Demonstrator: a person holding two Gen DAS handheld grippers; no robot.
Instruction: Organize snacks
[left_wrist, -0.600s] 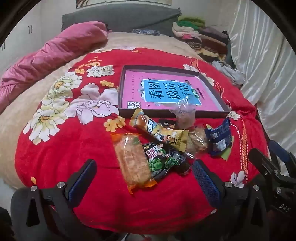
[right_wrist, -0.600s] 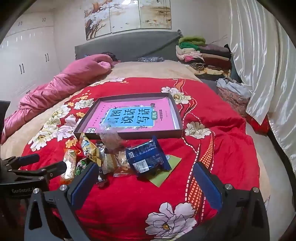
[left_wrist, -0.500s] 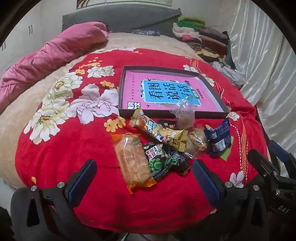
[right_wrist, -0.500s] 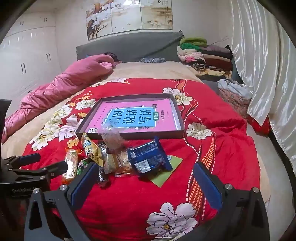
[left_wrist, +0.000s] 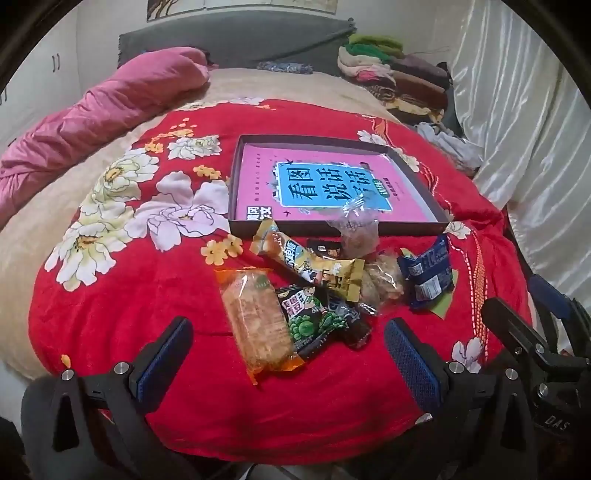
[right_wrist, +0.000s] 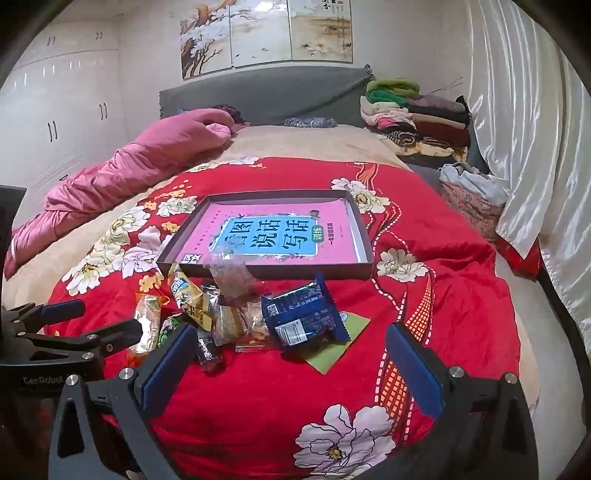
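Both tools hang above the near edge of the bed with nothing between their blue pads: the left gripper (left_wrist: 286, 349) stands spread wide over the snack heap, and the right gripper (right_wrist: 291, 356) likewise stands wide, tipped down toward the same heap. That spread is judged to be readiness for a first pick; no packet is touched yet. The snacks lie in a loose pile on the red floral blanket (left_wrist: 110, 295), just in front of the near wall of the shallow dark tray (left_wrist: 332, 227), which suggests the tray is the intended destination. Inside the tray lies only a pink book (left_wrist: 325, 184) with a blue title panel. In the pile, the orange cracker packet (left_wrist: 255, 325) sits nearest the left tool, touching the green pea packet (left_wrist: 310, 317); a yellow bar wrapper (left_wrist: 310, 264) lies across them, and a clear knotted bag (left_wrist: 356, 232) leans against the tray wall. The left view shows the cracker packet whole; the right view shows it only edge-on, partly behind the other tool. The right view shows the blue biscuit packet (right_wrist: 303, 314) resting on a green card (right_wrist: 340, 341), plus the wardrobe (right_wrist: 55, 129) and wall painting (right_wrist: 266, 33).
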